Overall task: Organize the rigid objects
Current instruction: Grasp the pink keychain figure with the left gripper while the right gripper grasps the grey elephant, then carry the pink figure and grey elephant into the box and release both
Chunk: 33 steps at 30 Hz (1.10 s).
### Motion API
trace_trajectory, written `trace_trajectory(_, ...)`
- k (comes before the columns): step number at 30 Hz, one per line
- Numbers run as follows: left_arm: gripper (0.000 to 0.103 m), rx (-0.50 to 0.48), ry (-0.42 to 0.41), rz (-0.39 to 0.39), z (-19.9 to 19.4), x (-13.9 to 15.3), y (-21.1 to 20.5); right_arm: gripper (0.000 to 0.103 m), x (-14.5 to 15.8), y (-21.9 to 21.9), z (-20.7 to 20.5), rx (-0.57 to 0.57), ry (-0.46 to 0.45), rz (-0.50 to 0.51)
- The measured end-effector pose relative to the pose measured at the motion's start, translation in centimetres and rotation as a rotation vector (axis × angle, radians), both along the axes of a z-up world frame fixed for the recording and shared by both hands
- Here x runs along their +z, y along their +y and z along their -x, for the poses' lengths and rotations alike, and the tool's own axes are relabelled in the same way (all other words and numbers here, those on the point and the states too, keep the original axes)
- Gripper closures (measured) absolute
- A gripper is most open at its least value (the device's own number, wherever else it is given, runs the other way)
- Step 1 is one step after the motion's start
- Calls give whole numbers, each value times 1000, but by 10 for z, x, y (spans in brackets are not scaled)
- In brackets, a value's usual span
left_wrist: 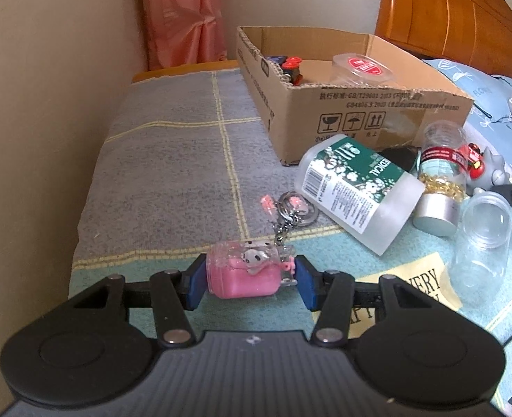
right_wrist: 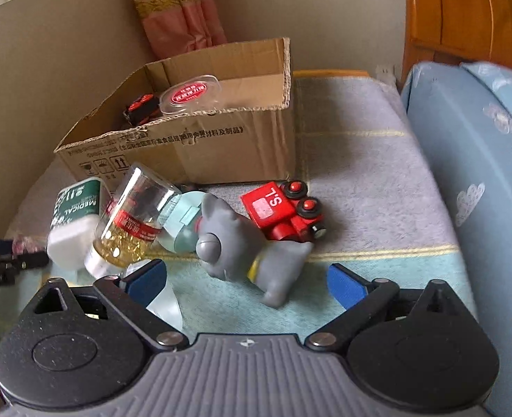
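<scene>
The left gripper (left_wrist: 250, 279) is clamped on the pink keychain case (left_wrist: 245, 274), one blue pad on each side, w/ the chain and ring (left_wrist: 292, 208) trailing ahead of the tips. The case sits low over the blanket (left_wrist: 172, 160); can't tell if it's lifted clear or just resting there. The cardboard box (left_wrist: 360, 118) stands well ahead and to the right of these tongs, already w/ a toy w/ red wheels (left_wrist: 292, 66) and a clear red-lidded tub (left_wrist: 360, 67) inside.

The right gripper (right_wrist: 247, 285) is released, jaws wide, nothing pressed between them. The grey cat figure (right_wrist: 242, 253) lies just ahead of and partly between its tips (untouched by either pad, as far as I can see), the red toy train (right_wrist: 283, 212) just beyond it, and the capsule jar (right_wrist: 131, 222) and green-label bottle (right_wrist: 75, 222) ahead-left.

Step in hand, I'd say: pick is done on the left, carry to the box is due. Next calls for a lift high enough to clear the box wall, minding the dangling chain near the bottle. The right looks lined up for the cat next; needs to drop and close.
</scene>
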<state>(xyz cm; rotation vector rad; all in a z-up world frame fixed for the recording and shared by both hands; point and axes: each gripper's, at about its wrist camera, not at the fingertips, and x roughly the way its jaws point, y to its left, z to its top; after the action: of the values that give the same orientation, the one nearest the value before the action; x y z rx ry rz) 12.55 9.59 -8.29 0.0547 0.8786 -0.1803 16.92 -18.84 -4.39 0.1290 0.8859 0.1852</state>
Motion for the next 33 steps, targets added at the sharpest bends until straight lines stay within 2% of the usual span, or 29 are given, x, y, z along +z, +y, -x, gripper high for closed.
trace_trajectory(6,52,-5,0,9,0,0,1,15,-8,-3,-17,-70,56,-102)
trace_trajectory(10,52,-9,1,12,-2,-1,1,25,-7,-1,-24,-94,55,-84)
trace_trajectory(14,52,-19,10,20,-3,0,2,26,-7,-1,-21,-70,45,-60)
trace_trajectory(17,52,-32,16,27,-2,3,1,27,-3,3,-17,-31,31,-25)
trace_trajectory(20,52,-43,6,-2,1,11,-1,27,5,7,-11,20,4,20)
trace_trajectory(26,52,-68,-7,-39,5,38,-3,27,31,8,-2,115,-55,88)
trace_trajectory(33,52,-111,27,-61,0,65,-12,27,62,12,4,247,-113,150)
